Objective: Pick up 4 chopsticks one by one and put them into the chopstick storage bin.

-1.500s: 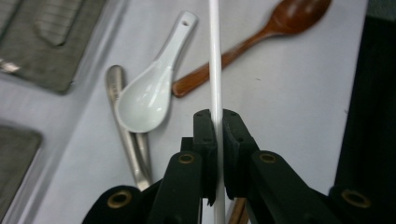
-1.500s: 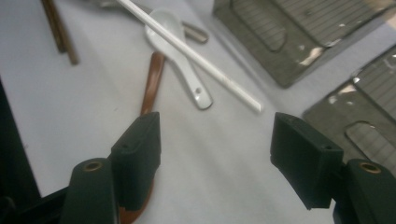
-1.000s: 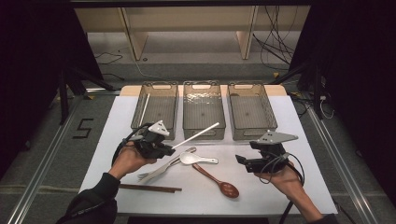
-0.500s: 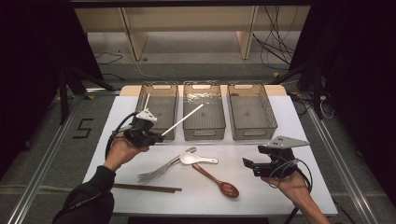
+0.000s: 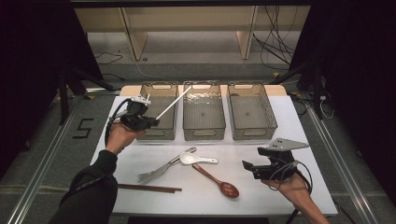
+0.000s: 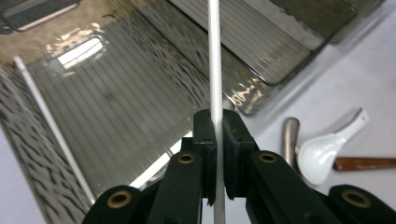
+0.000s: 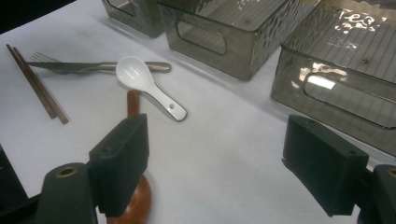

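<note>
Numeral "5" [image 5: 84, 128] marks floor beside left gripper [image 5: 150, 122].

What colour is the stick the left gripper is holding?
White. The chopstick shows best in the left gripper view, clamped by the left gripper.

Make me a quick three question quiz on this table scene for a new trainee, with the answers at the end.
1. True or false: the left gripper is shut on a white chopstick.
2. Which bin does a second white chopstick already lie in: A, the left bin; B, the middle bin; C, the right bin?
3. Fill in: the right gripper has its jaws ____, above the wooden spoon.

Key: 1 true. 2 A. 3 open.
</note>
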A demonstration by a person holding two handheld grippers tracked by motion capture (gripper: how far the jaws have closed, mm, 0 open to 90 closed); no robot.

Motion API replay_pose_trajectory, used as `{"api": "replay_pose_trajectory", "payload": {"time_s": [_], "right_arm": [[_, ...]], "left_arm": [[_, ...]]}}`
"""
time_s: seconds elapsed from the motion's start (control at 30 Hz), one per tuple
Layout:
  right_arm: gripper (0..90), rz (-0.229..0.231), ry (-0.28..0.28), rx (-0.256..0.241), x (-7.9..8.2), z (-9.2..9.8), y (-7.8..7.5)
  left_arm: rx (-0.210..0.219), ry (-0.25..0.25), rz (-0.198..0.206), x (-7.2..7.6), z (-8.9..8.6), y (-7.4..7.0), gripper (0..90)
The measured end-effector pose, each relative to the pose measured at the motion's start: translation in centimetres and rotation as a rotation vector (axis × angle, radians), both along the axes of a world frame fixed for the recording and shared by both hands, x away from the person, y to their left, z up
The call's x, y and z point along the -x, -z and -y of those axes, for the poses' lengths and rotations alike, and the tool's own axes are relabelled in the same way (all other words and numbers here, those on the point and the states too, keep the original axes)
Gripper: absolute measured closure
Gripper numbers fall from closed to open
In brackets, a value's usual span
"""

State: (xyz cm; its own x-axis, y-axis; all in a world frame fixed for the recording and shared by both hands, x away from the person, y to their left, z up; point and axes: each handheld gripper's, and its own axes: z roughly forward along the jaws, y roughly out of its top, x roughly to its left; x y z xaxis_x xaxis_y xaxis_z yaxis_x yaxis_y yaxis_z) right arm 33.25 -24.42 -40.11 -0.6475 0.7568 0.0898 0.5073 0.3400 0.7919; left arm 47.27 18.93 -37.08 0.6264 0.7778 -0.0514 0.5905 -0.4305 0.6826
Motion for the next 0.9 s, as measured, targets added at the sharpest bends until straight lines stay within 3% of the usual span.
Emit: {"api": "replay_pose_trajectory", "payload": {"time_s": [0.4, 0.9], "right_arm": [[23.7, -0.001, -0.012, 0.005, 0.0, -0.1, 0.0], [24.1, 0.004, -0.015, 0.006, 0.1, -0.2, -0.1]], "left_arm": [[0.024, -0.123, -0.048, -3.3, -1.8, 0.8, 85.3], [-0.02, -0.197, -0.112, -5.4, -2.5, 2.2, 85.2]]}}
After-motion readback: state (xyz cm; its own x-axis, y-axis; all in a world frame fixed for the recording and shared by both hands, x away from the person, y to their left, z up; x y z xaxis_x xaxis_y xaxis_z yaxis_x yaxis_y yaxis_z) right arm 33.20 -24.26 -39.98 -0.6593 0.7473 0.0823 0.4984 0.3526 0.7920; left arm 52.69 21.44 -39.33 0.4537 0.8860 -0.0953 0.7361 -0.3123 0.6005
